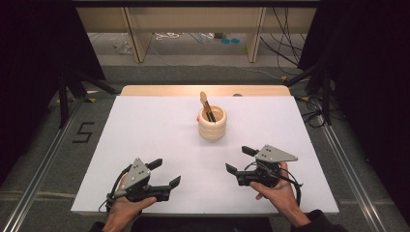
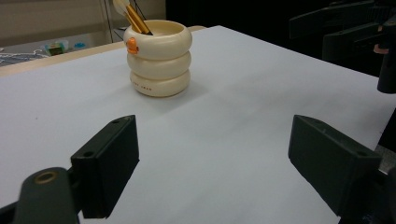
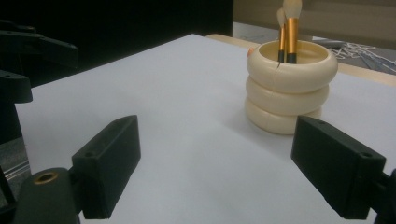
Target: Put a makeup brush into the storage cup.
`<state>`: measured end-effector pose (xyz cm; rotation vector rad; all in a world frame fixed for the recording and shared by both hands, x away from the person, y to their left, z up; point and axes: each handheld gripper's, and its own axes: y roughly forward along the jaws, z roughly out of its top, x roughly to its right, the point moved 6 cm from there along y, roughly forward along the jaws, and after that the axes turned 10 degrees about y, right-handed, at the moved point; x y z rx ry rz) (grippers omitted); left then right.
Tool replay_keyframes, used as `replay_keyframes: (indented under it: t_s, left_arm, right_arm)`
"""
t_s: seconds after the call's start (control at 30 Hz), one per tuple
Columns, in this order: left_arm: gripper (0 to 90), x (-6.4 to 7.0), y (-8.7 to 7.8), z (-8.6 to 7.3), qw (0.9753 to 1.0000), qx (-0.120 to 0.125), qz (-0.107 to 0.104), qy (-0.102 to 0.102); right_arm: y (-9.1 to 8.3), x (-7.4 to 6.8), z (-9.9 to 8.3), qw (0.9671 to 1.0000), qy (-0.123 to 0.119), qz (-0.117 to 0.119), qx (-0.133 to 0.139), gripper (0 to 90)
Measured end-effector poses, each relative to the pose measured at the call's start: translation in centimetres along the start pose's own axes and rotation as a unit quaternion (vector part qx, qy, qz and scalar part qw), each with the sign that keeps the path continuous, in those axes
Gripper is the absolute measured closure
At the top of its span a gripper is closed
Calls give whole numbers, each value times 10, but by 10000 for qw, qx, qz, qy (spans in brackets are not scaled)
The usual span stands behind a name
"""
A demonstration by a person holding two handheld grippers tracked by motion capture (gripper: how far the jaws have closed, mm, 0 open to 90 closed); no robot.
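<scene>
A cream ringed holder [image 1: 212,123] stands upright near the middle of the white table [image 1: 145,130], with gold-handled brushes [image 1: 207,107] sticking out of it. It also appears as the holder [image 2: 159,58] in the left gripper view and the holder [image 3: 289,84] in the right gripper view. My left gripper [image 1: 165,173] rests near the front left edge, open and holding nothing. My right gripper [image 1: 240,160] rests at the front right, open as well, with nothing between its jaws. Both are well short of the holder.
Beyond the table's wooden far edge [image 1: 203,90] lies a floor with cables [image 1: 285,53] and wooden furniture legs [image 1: 135,38]. Black stands [image 1: 67,92] flank the table. Metal rails [image 1: 38,179] run along both sides.
</scene>
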<state>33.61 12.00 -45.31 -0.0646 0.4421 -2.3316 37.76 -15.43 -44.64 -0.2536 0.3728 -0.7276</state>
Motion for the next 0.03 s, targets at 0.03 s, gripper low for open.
replay_keyframes:
  t_s: [0.03]
  left_arm:
    - [160, 0, 0, 0, 10000, -5, 4, -26]
  right_arm:
    - [1, 0, 0, 10000, 12, 17, 26, 165]
